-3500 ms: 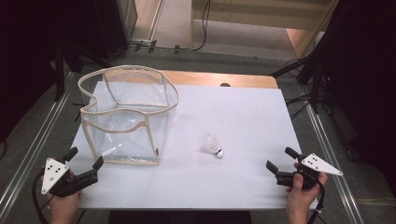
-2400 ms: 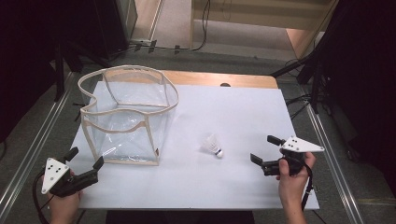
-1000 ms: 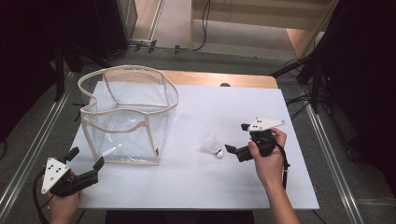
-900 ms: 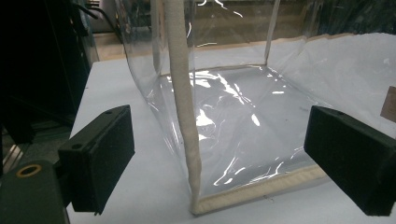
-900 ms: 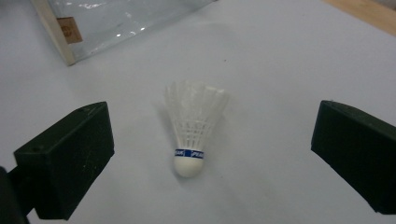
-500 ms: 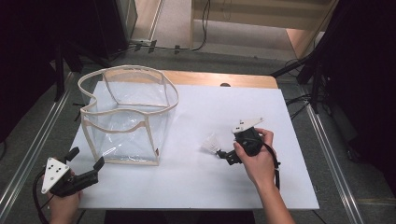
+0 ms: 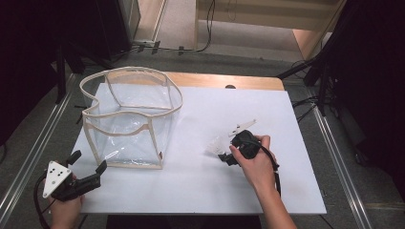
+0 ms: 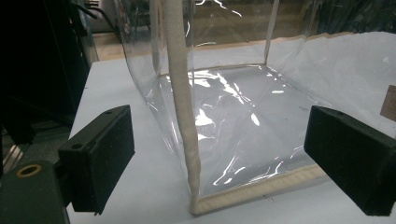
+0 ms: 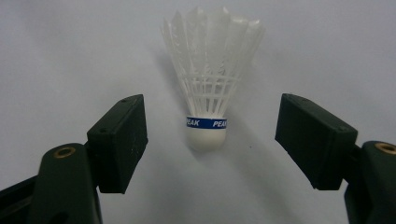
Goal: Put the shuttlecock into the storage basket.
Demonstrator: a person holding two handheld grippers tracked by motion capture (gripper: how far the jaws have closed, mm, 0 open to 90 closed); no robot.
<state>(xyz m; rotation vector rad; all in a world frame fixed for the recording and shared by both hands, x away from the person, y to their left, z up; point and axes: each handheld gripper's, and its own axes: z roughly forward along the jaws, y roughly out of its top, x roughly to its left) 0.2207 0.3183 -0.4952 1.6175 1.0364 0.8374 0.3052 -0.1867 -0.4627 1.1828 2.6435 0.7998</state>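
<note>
A: The shuttlecock [image 9: 208, 79], where is it exactly?

B: It lies on the white table [image 7: 200, 191], a little right of the middle. In the right gripper view it is between the two jaws of the right gripper [image 9: 210, 140], with its cork end toward the camera and the feathers pointing away.

A: Do the jaws touch it?

B: No. They are wide apart, one on each side, with clear space to the cork. They hold nothing.

A: Can you read any writing?

B: Yes, a blue band goes around it just above the cork. In white letters I read "PEAK" two times; the left one is partly cut by the curve, so maybe there are more letters.

A: And the left gripper [image 7: 88, 172]?

B: It is at the near left corner of the table, in the person's left hand [image 7: 64, 207]. Its jaws are also spread wide and empty. In front of them stands the bag [image 7: 131, 119], of clear plastic with beige edging. The nearest corner seam [image 8: 180, 102] stands between the jaws, but farther away.

A: Is the bag far from the shuttlecock?

B: They are apart; the bag is at the left, farther back.
</note>
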